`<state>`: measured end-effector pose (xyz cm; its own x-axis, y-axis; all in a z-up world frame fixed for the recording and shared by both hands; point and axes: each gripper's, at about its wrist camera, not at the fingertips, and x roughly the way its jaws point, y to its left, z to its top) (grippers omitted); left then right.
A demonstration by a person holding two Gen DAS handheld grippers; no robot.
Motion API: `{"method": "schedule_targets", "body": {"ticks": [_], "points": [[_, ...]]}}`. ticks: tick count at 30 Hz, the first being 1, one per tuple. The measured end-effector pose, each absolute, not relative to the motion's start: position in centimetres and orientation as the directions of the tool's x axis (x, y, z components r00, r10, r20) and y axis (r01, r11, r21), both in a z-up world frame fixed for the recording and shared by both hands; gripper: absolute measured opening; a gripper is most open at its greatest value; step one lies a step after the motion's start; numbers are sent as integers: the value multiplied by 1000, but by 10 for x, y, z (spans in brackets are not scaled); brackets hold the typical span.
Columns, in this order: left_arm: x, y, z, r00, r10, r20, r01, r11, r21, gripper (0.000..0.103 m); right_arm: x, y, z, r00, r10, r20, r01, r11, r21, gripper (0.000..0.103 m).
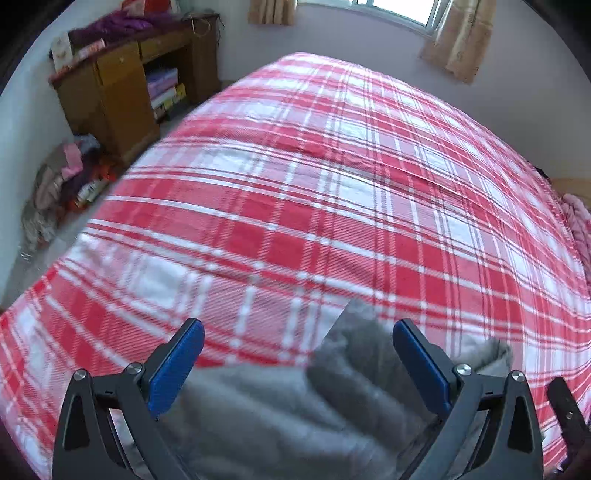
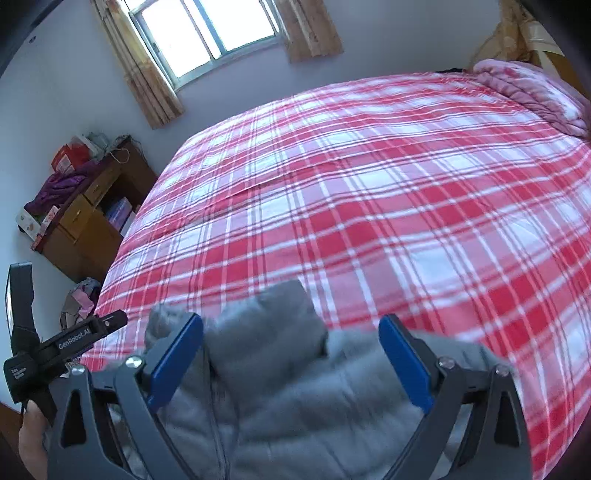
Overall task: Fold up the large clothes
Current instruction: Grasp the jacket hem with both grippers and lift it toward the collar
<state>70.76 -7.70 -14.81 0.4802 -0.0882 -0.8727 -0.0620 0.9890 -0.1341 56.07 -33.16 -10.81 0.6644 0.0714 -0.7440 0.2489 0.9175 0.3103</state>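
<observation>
Grey quilted fabric fills the bottom of both my wrist views: the padded jacket (image 2: 280, 376) lies bunched at the near edge of the bed, on the red-and-white plaid bedspread (image 1: 332, 192). My right gripper (image 2: 291, 354) has its blue pads spread wide, with the jacket below and between them; nothing is pinched, as far as I can see. My left gripper (image 1: 298, 358) stands wide apart too, with the grey cloth under the gap and a folded sleeve or flap rising toward the right pad, though the blur makes it hard for me to say whether the fabric brushes that pad. From the right wrist I can see the left gripper's black body at the lower left. Beyond the bed stands a wooden desk (image 1: 110, 85), a heap of clothes (image 1: 62, 184) on the floor beside it, and a curtained window (image 2: 207, 33).
</observation>
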Motion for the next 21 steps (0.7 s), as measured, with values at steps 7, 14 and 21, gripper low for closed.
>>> {"method": "schedule_targets", "body": {"ticks": [7, 14, 21], "points": [[729, -100, -174, 449, -82, -890, -23, 994, -104, 102, 602, -337, -129, 624, 61, -779, 278, 915, 294, 98], [726, -117, -177, 461, -108, -881, 41, 994, -101, 102, 613, -332, -145, 589, 73, -805, 237, 937, 258, 98], [697, -109, -171, 434, -240, -868, 170, 968, -183, 15, 603, -324, -154, 524, 123, -843, 118, 970, 215, 20]]}}
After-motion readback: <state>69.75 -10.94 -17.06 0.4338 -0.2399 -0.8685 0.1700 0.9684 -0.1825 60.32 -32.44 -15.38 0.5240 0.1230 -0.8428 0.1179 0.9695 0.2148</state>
